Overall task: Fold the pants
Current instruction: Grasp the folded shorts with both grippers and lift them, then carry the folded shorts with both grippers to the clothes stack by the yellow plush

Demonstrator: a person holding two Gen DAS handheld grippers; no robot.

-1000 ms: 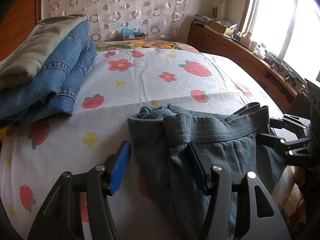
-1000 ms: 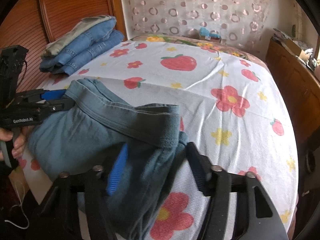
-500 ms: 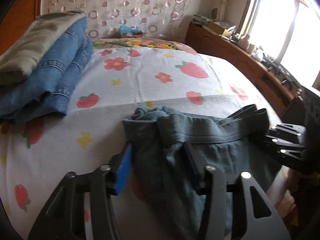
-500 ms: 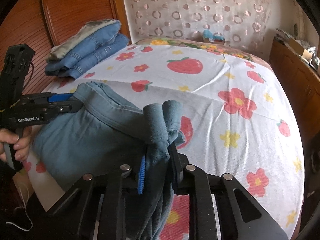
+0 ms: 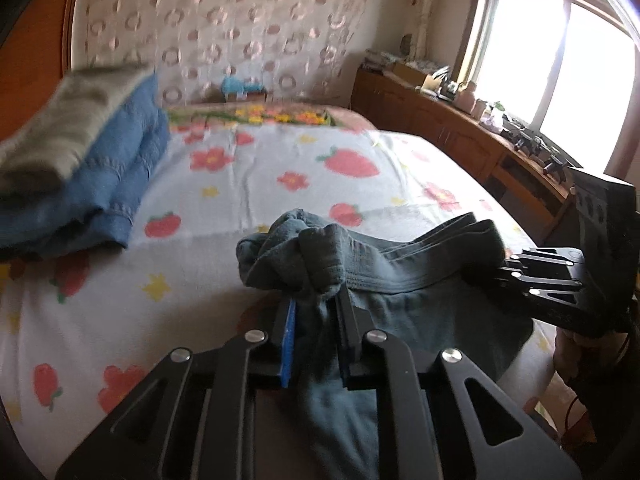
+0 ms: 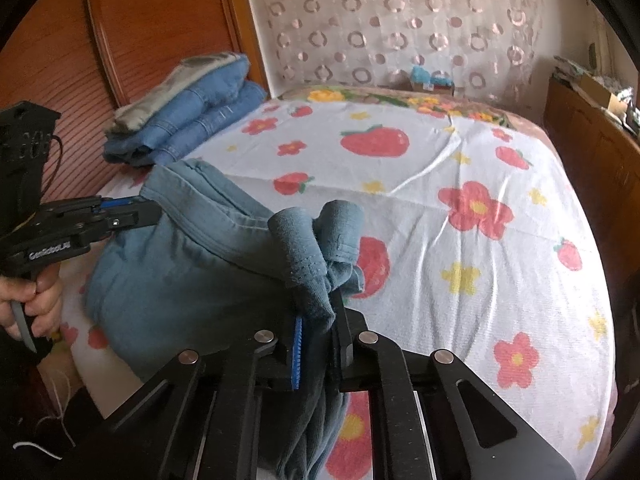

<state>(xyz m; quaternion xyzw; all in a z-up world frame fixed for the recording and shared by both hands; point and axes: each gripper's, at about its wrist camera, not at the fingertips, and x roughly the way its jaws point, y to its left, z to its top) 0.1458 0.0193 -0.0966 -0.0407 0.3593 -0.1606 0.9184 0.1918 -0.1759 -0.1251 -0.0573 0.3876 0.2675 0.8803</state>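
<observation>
Lying at the near edge of the bed (image 6: pixel 460 168), the grey-blue pants (image 6: pixel 180 280) are being held at both ends of the waistband. The left claw (image 5: pixel 314 320) is closing on a bunched wad of waistband that bulges above its tips, and the right claw (image 6: pixel 320 344) is pinching the opposite corner, pressed almost fully together on the cloth.

Both grips are taking in thick, crumpled bunches rather than a flat edge, so a layer may be slipping free once the pants are being lifted, leaving one side sagging and the fold crooked. Since the left claw is only now tightening, pulling too soon is likely to drag the fabric out of it.

The legs are hanging off the bed edge below both views, out of sight; their weight may be tugging the waistband downward, and they may be twisted without showing it.

Further off, the stack of folded jeans (image 6: pixel 188 120) is sitting well apart by the wooden headboard (image 6: pixel 152 20), so a wide sweep toward it risks toppling it.
</observation>
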